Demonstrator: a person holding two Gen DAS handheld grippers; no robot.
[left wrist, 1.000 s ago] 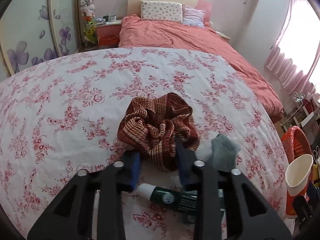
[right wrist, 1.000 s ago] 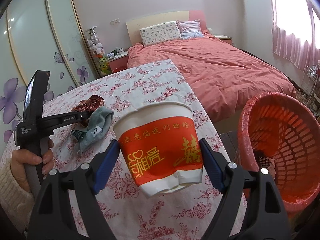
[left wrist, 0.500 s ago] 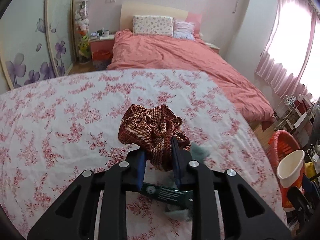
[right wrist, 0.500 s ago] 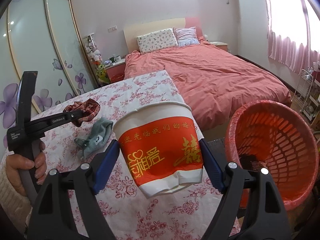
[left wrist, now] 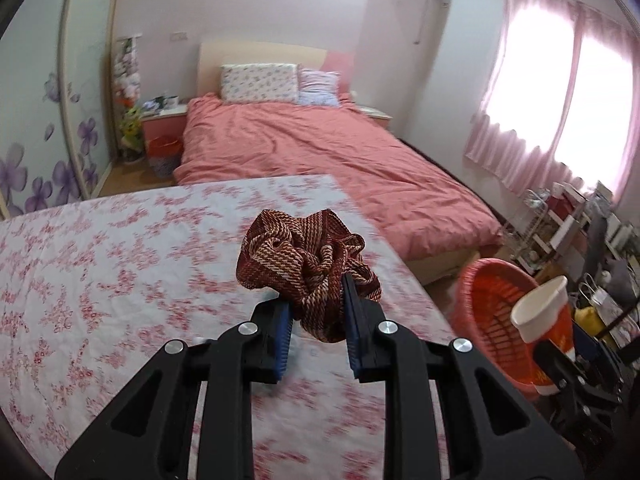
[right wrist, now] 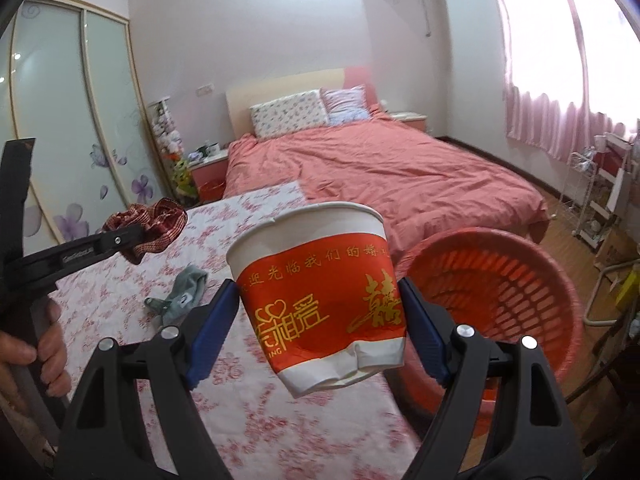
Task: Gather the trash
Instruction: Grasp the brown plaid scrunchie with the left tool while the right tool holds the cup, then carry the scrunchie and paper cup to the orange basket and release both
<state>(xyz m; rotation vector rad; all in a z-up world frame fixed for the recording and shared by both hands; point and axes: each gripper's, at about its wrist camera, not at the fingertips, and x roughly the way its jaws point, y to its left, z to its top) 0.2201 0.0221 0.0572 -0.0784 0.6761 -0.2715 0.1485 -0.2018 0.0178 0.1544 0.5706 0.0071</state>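
My left gripper (left wrist: 316,304) is shut on a crumpled red-brown woven cloth (left wrist: 296,256), held up above the floral-covered table (left wrist: 100,264). The same cloth (right wrist: 154,226) and the left gripper show at the left of the right wrist view. My right gripper (right wrist: 320,308) is shut on a red and white paper cup (right wrist: 320,304) with a dented base, lifted beside the table's right edge. The cup (left wrist: 544,312) also shows at the right of the left wrist view. A red plastic basket (right wrist: 492,288) stands on the floor just right of the cup; the basket (left wrist: 488,304) lies below the table edge.
A grey sock (right wrist: 182,292) lies on the table (right wrist: 256,392) between the grippers. A bed with a pink duvet (left wrist: 320,152) fills the room beyond the table. Racks with clutter (left wrist: 580,232) stand along the right wall under the window. A hand (right wrist: 36,356) holds the left gripper's handle.
The left gripper closed on the cloth and lifted it off the table, leaving the sock and a green tube behind. The right gripper rose with the cup, toward the basket.
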